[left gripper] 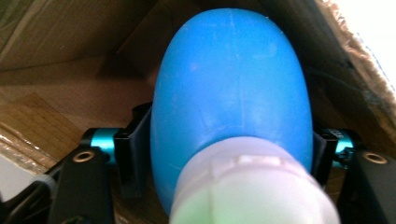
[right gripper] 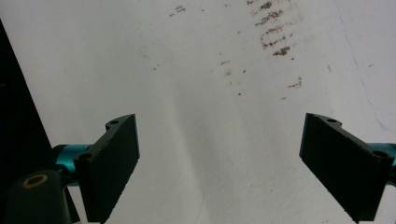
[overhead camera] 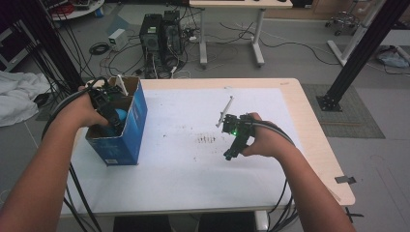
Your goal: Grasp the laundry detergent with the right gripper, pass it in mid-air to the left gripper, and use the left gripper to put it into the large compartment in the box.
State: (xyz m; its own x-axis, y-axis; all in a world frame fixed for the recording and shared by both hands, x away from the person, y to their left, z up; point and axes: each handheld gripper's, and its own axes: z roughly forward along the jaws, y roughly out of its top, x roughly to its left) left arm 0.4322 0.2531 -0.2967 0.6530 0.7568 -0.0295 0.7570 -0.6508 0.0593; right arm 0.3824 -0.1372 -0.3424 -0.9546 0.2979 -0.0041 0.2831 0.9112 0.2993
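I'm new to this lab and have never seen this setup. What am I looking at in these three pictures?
A person stands at a table covered in white paper, with a two-jaw hand-held gripper in each hand. The high view looks down from above. The other two come from cameras riding on the grippers. The left hand-held gripper reaches into a blue cardboard box and clamps a blue rubber bulb. The right hand-held gripper hangs open over the paper, near some brown smudges, holding nothing.

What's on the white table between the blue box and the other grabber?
Between the blue box and the right gripper, the high view shows just the white sheet with small dark smudges. Otherwise bare.
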